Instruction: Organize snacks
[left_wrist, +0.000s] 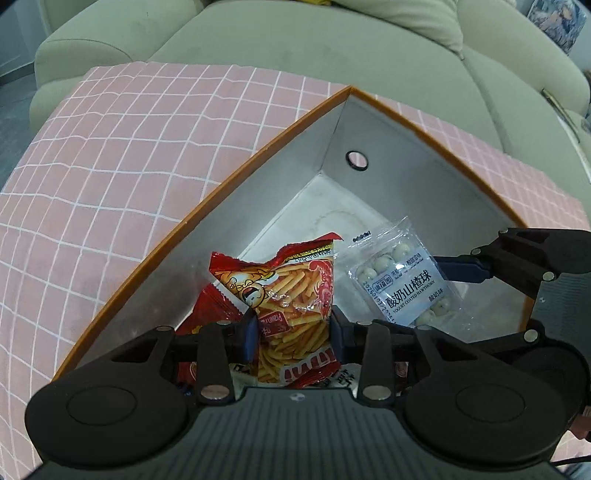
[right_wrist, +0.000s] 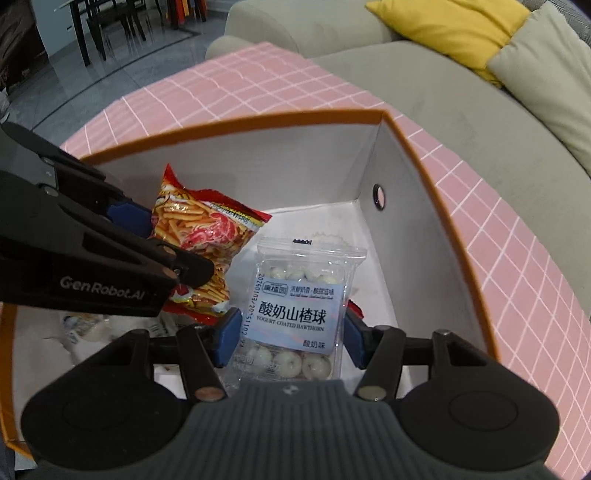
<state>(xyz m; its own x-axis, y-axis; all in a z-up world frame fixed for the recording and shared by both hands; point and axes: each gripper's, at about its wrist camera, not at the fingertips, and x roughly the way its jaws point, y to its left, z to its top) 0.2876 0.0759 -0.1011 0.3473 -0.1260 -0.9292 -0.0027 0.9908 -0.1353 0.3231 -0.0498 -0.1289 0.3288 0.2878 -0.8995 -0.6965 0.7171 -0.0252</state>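
Observation:
An orange-rimmed box (left_wrist: 207, 206) with grey inner walls stands on a pink checked cloth. My left gripper (left_wrist: 293, 332) is shut on a red bag of fries-shaped snacks (left_wrist: 291, 295) and holds it inside the box. My right gripper (right_wrist: 291, 339) is shut on a clear packet of yogurt-coated hawthorn balls (right_wrist: 299, 310), also inside the box. The packet (left_wrist: 402, 284) and the right gripper's fingers (left_wrist: 461, 267) show at the right of the left wrist view. The red bag (right_wrist: 201, 236) and the left gripper's fingers (right_wrist: 127, 214) show at the left of the right wrist view.
More snack packets lie on the box floor (right_wrist: 79, 326) under both grippers. The box wall has a round grommet hole (left_wrist: 357, 160). A beige sofa (left_wrist: 295, 40) stands behind the table, with a yellow cushion (right_wrist: 454, 29). Dark chairs (right_wrist: 110, 22) stand far left.

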